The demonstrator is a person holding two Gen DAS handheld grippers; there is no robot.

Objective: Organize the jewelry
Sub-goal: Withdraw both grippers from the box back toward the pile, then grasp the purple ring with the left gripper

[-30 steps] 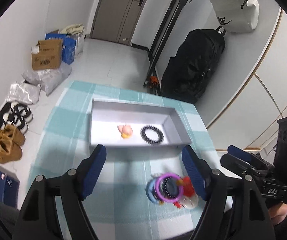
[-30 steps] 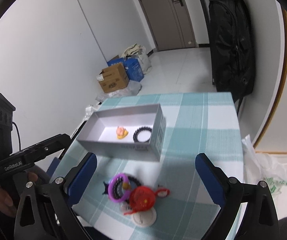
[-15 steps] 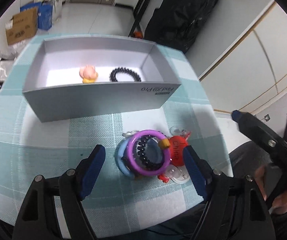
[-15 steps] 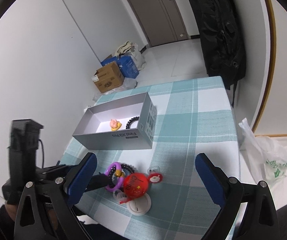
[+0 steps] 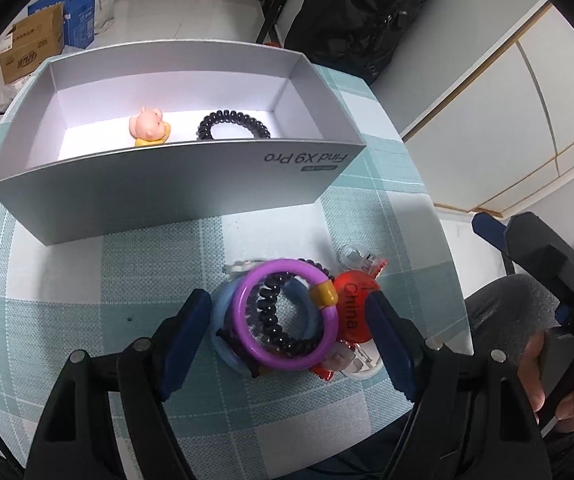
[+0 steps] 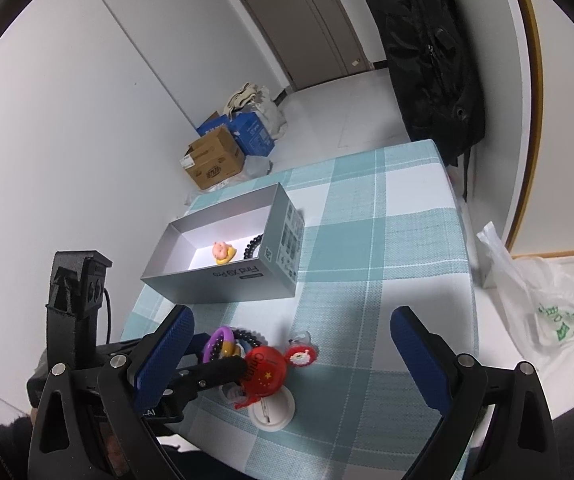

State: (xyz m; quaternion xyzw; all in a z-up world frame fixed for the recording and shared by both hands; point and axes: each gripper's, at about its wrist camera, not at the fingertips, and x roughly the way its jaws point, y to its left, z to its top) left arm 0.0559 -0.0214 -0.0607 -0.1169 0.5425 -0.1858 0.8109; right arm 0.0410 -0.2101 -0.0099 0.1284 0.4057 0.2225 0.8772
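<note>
Left tongs (image 5: 289, 322): I have them spread, straddling the pile, nothing pinched.
Right tongs (image 6: 291, 350): spread wide and empty, off to the side.
Purple ring (image 5: 287, 316): on top of the pile, over a black coil tie (image 5: 275, 320) and a blue ring (image 5: 223, 320), touching a red charm (image 5: 351, 304).
Box (image 5: 167, 196): just beyond the pile; a pink pig (image 5: 147, 124) and a black bracelet (image 5: 233, 126) inside.
Next, I judge: lower, centre on the purple ring alone, close gently so the charm stays behind.
</note>
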